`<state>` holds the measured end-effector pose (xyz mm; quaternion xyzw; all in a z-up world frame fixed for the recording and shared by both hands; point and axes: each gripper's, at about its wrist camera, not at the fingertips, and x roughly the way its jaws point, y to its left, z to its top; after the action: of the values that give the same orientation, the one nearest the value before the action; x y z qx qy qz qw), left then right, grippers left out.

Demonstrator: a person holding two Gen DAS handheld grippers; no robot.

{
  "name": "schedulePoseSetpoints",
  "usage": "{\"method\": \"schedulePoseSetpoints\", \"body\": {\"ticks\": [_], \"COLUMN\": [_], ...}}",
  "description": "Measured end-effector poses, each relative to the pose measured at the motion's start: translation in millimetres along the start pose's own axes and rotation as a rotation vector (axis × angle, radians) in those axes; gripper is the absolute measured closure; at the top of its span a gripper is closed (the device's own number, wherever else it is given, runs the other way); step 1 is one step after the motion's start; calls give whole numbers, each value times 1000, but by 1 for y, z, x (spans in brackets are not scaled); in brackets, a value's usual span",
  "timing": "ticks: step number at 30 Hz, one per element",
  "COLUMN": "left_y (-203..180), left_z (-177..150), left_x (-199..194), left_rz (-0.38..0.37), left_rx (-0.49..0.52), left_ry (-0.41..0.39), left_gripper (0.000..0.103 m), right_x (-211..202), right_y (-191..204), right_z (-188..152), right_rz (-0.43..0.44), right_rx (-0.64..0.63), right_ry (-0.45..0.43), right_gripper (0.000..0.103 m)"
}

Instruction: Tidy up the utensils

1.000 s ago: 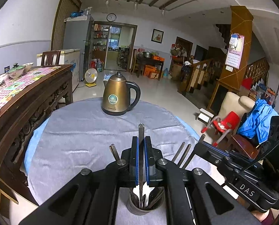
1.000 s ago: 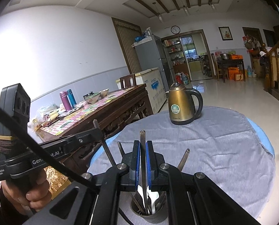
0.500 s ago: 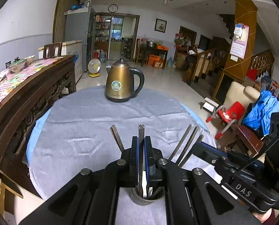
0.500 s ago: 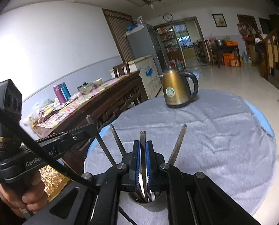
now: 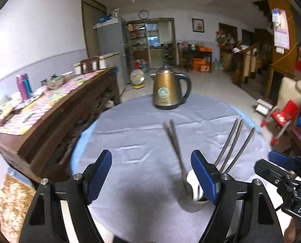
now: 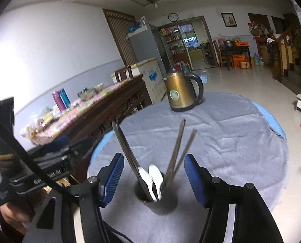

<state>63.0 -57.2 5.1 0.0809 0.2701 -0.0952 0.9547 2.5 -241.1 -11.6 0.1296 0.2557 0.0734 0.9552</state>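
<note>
Utensils stand bunched in a small dark cup, handles fanning up and outward, and that cup sits on the near part of the round table, well apart from the far edge! In the right wrist view there are two white spoon bowls poking up among the metal handles, one long handle leaning left, two leaning right. The right gripper is spread wide, blue pads on either side of the cup, touching nothing, hands off! Over to the left wrist view: the left gripper is spread wide too, gripping nothing, with the cup low and just inside its right finger, partly hidden behind that pad; the handles here look motion-blurred. Part of the right gripper shows at the right edge of this view. A grey cloth covers the table, blue showing at the rim. Near the far edge stands a brass-coloured kettle with a black handle, upright. Beyond the left edge runs a dark wooden sideboard, bottles and clutter on top
</note>
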Motion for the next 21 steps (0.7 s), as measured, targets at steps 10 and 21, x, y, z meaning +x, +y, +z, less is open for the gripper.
{"method": "schedulePoseSetpoints", "body": {"ticks": [10, 21], "left_y": [6, 12], "left_z": [-27, -31], "left_x": [-38, -34], "left_rz": [90, 111], "left_rx": [19, 7], "left_ry": [-28, -22], "left_gripper": [13, 13], "right_x": [-18, -13], "right_y": [11, 10], "right_z": [-38, -44], "right_rz": [-157, -187], "right_rx": [22, 73], "right_ry": [71, 111], "right_gripper": [37, 36]}}
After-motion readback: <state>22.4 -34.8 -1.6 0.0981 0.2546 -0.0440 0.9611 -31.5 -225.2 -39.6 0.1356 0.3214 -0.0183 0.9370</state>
